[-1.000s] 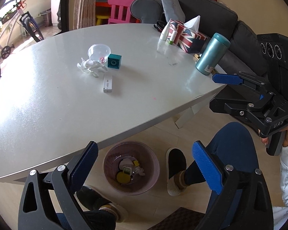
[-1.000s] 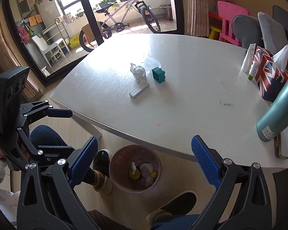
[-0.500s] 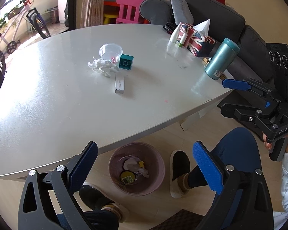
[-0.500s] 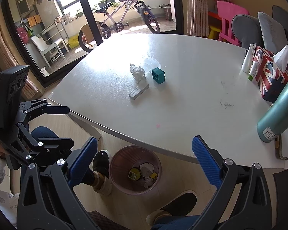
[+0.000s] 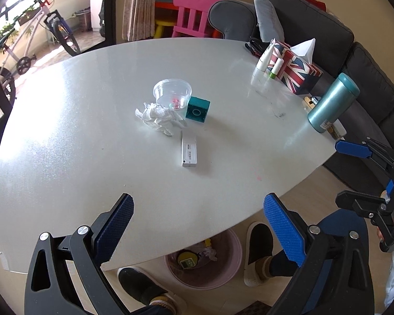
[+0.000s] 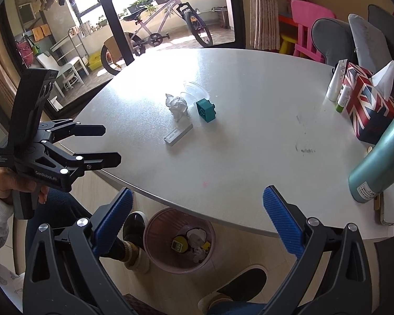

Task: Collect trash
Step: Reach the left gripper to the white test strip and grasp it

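Both the left gripper [image 5: 198,221] and right gripper [image 6: 197,215], jaws wide and empty, are hovering at the table's [image 5: 65,136] near edge above the bin [image 6: 180,239], readying to reach the crumpled tissue [image 5: 159,116] mid-table.

Table [image 5: 65,157] contents: one crumpled tissue [image 5: 159,116], one clear plastic cup [image 5: 172,93], one teal block [image 5: 197,109], one white test cassette [image 5: 189,152]. Also present: one tissue box [image 5: 296,68], one teal flask [image 5: 333,103], two small tubes [image 5: 265,59]. Floor: one pink bin [image 6: 180,241].

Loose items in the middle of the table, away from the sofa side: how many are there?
4: a clear plastic cup, a crumpled tissue in front of it, a teal block beside the cup, and a white stick nearest the grippers.
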